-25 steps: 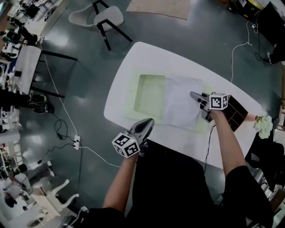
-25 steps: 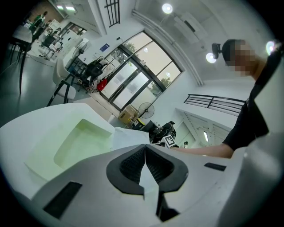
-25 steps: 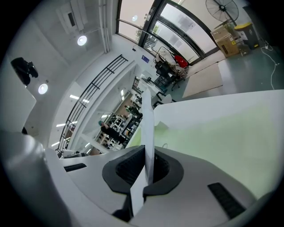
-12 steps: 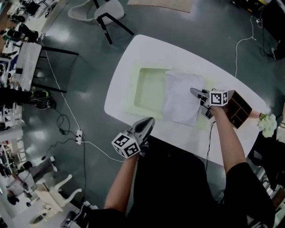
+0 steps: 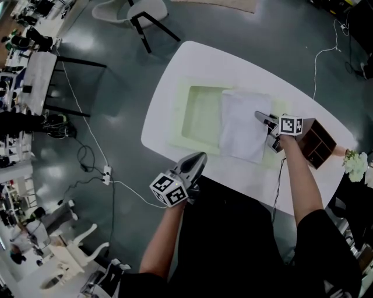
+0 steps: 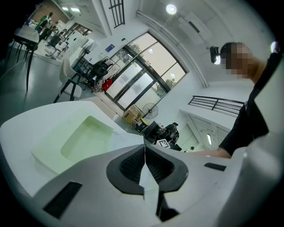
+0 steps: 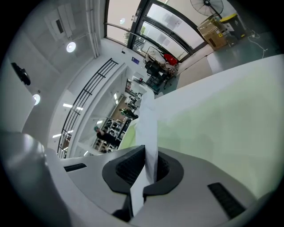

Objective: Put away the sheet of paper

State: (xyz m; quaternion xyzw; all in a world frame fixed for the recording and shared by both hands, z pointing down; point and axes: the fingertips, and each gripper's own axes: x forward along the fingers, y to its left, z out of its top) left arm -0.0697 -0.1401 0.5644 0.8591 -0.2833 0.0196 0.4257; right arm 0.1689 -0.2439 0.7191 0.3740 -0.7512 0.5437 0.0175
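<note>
A white sheet of paper [image 5: 243, 125] lies over the right half of a pale green tray [image 5: 175, 125] on the white table [image 5: 180, 73]. My right gripper [image 5: 260, 116] is shut on the sheet's right edge. In the right gripper view the paper [image 7: 148, 126] runs as a strip between the closed jaws of that gripper [image 7: 145, 153], above the green tray [image 7: 213, 124]. My left gripper [image 5: 200, 157] hovers at the table's near edge, short of the tray, with its jaws shut and nothing between them. The left gripper view shows that gripper [image 6: 144, 153] facing the tray's recess [image 6: 82, 137].
A dark brown wooden organiser [image 5: 317, 142] stands at the table's right end, just behind my right hand. White flowers [image 5: 356, 166] sit beyond it. A chair [image 5: 137, 14] stands on the floor past the table. Cables and a power strip [image 5: 106, 173] lie on the floor at left.
My right gripper has sunk a little toward the tray with the paper's edge still in its jaws. The left gripper has stayed where it was.
</note>
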